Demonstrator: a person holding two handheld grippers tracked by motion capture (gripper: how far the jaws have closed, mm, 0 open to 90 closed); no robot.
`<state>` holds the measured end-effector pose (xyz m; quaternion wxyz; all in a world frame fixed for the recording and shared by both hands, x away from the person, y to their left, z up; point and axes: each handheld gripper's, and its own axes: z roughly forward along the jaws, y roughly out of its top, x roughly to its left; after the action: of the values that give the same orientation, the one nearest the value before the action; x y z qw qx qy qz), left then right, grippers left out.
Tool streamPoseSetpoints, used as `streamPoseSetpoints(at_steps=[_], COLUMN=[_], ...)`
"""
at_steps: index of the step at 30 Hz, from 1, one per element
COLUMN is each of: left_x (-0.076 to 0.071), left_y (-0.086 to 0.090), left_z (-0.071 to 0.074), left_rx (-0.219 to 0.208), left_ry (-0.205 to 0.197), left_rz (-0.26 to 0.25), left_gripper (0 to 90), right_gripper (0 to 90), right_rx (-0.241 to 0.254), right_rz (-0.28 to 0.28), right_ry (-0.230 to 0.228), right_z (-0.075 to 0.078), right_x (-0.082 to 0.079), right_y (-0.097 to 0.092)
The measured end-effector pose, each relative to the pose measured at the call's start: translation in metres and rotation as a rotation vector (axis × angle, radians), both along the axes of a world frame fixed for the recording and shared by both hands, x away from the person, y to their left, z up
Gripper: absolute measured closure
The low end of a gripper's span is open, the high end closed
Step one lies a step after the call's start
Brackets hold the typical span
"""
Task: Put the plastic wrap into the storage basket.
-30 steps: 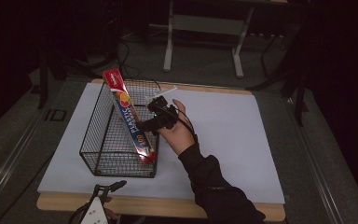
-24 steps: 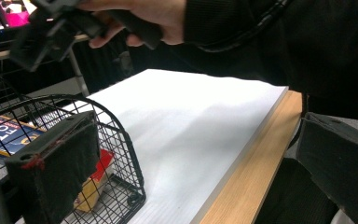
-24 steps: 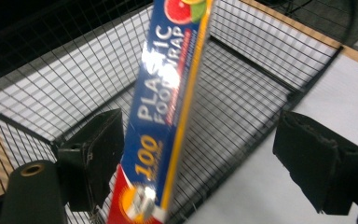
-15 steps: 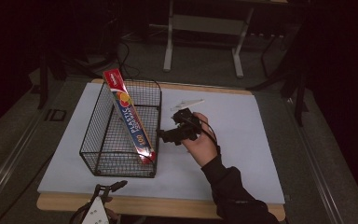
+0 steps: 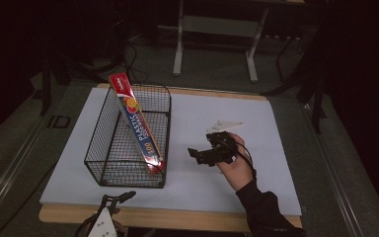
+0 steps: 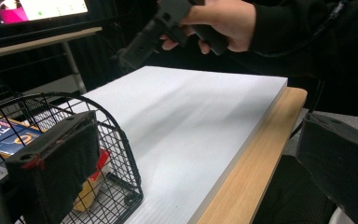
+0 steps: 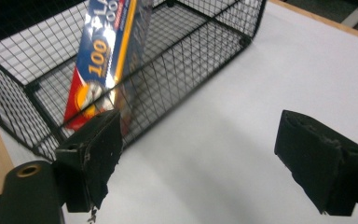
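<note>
The box stood in the basket, leaning. Its long axis ran from the low end, at the near right corner of the basket floor, up and away to the far left, so the top end pointed toward the far edge of the table and rose above the basket rim. In the high view the low end sat just inside the near wire wall, and the top end rested near the far left rim.

The box was long and thin, a carton of plastic food wrap. It had a red end at the top, a blue face with white and yellow letters, the number 100 near the bottom, and a red part at the low end. In the right gripper view the box showed glossy through the wire of the basket.

Your right gripper was over the white board, well apart from the basket on its right side, and it pointed toward the box. Its jaws stood wide apart, with nothing between them, and they had just been opening a little more.

Your left gripper was at the near table edge, just beside the near wall of the basket. Its jaws were also apart and empty.
</note>
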<state>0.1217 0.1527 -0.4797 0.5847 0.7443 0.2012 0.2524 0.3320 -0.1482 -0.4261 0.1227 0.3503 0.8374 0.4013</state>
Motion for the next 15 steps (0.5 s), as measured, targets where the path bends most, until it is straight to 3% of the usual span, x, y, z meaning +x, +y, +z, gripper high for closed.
streamPoseSetpoints(at_steps=[15], left_x=[0.001], left_y=[0.000], left_z=[0.000], left_rx=[0.002], left_ry=[0.002], left_rz=[0.000], left_gripper=[0.2], right_gripper=[14.2], right_rx=[0.038], right_rz=[-0.028], right_ry=[-0.013], right_z=[-0.023], right_x=[-0.024], right_y=[-0.037])
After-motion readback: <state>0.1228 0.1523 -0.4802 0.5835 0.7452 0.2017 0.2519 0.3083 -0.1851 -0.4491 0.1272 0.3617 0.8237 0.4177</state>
